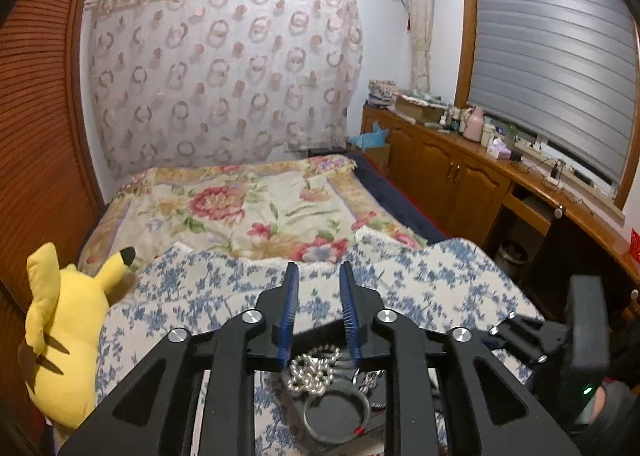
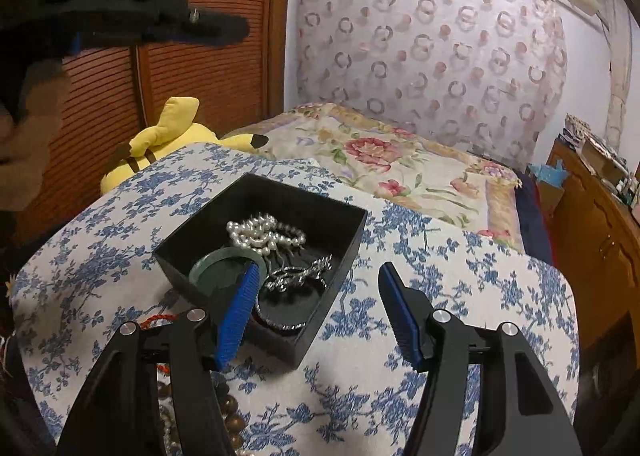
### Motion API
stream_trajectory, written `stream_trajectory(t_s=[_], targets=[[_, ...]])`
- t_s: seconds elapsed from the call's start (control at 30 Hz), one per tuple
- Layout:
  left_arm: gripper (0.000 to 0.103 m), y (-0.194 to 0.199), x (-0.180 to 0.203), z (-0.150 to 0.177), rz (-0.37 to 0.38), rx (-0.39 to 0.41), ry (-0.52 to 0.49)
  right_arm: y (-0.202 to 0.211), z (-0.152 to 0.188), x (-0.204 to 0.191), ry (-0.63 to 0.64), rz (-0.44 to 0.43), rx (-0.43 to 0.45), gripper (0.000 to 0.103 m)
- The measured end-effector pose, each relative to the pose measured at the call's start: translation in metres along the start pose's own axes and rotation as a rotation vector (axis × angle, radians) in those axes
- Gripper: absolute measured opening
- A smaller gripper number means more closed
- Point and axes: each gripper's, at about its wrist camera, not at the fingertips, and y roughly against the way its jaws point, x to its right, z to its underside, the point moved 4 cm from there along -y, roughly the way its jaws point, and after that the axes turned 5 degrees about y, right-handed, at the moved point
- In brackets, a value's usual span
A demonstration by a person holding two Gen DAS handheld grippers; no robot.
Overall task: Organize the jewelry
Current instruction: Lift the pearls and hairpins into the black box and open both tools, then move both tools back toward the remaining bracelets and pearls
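Observation:
A black open box [image 2: 280, 344] stands on the blue-flowered cloth. Inside it lie a pearl necklace [image 2: 260, 236], a pale green bangle [image 2: 212, 258], a silver bracelet [image 2: 300, 276] and a dark bangle [image 2: 284, 326]. My right gripper [image 2: 320, 268] is open over the box's near right corner, with nothing between its blue pads. My left gripper [image 1: 319, 268] hovers above the box, slightly open and empty; under it I see the pearl necklace [image 1: 316, 372] and the bangle [image 1: 336, 391]. The left gripper [image 2: 140, 12] also shows blurred at the upper left of the right wrist view.
A red cord [image 2: 158, 321] and brown wooden beads [image 2: 234, 412] lie on the cloth [image 2: 440, 296] left of the box. A yellow plush toy [image 1: 68, 336] sits at the left edge. A flowered bed [image 1: 248, 208] lies beyond, with wooden cabinets [image 1: 452, 172] on the right.

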Motion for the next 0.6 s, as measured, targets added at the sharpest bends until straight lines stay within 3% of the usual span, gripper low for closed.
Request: stream_trajectory(t_s=[0.27, 0.37, 0.6], targets=[[0.037, 0.009, -0.005, 0.046, -0.011, -0.034, -0.019, 0.024, 0.021, -0.003, -0.056, -0.016, 0.017, 0.064], [0.047, 0.014, -0.005, 0.067, -0.002, -0.053, -0.025, 0.033, 0.032, -0.009, -0.059, -0.020, 0.019, 0.064], [0.048, 0.017, -0.009, 0.124, 0.006, -0.129, -0.026, 0.047, 0.060, -0.025, -0.061, -0.035, 0.002, 0.064]])
